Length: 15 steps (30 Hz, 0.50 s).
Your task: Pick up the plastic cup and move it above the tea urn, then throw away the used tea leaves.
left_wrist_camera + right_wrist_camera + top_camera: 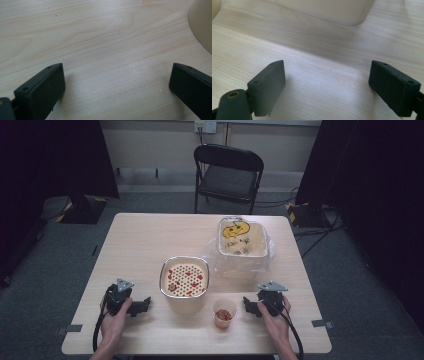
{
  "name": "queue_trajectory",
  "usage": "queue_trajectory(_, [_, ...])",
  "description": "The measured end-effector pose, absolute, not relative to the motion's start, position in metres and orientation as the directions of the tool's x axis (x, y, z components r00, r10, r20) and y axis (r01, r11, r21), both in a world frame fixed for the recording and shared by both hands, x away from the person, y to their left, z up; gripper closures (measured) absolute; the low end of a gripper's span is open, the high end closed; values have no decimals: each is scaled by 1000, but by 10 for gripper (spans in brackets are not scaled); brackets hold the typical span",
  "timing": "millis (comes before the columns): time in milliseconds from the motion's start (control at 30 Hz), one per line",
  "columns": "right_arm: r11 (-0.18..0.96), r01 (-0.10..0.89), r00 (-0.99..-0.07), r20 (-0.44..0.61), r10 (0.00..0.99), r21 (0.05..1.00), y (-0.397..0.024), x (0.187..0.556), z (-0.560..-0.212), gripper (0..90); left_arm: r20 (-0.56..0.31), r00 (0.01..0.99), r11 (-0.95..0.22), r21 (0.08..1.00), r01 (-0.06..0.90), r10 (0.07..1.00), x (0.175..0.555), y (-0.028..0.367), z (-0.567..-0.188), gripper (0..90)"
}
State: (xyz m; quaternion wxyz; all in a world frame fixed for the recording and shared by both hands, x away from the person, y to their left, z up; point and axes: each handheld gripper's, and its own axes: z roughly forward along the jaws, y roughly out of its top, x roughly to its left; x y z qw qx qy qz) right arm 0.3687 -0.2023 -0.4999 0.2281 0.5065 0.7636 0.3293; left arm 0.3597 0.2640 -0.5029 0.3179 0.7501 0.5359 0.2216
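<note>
While both hands rest on the near edge of the wooden table (pixel 145 235), the high view puts a cream pot with a perforated insert (pixel 184 281) at the middle of things. Its insert carries reddish bits across the holes. Just beside the pot, toward the person and a little to its right, stands a small clear cup (pixel 224 312) with something red-orange inside. Beyond the pot and to its right sits a square cream container (pixel 242 240) lined with clear plastic, with a yellow drawing and dark writing inside. The left gripper (pixel 141 304) lies to the pot's left, near it but apart, in the left hand (pixel 115 317); the right gripper (pixel 248 306) lies past the cup on the pot's right side, in the right hand (pixel 275 319). A black folding chair (pixel 228 172) stands behind the table

From the left gripper view, the jaws stand wide apart over bare wood with nothing between them, and the pot's cream wall (pixel 203 27) curves in at upper right

From the right gripper view, the jaws likewise gape wide and empty above the table, with a pale container base (pixel 329 10) ahead
</note>
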Motion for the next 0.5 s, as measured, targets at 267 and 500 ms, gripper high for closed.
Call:
queue_trajectory(267, [301,631,-453,25,891,715,-201,363,-495,140,-9,328,-223,715,662,945,360,264,-503,0])
queue_trajectory(500, [309,627,-516,84,852,715,-200,351,-485,151,-5,326,-225,715,662,945,360,264,-503,0])
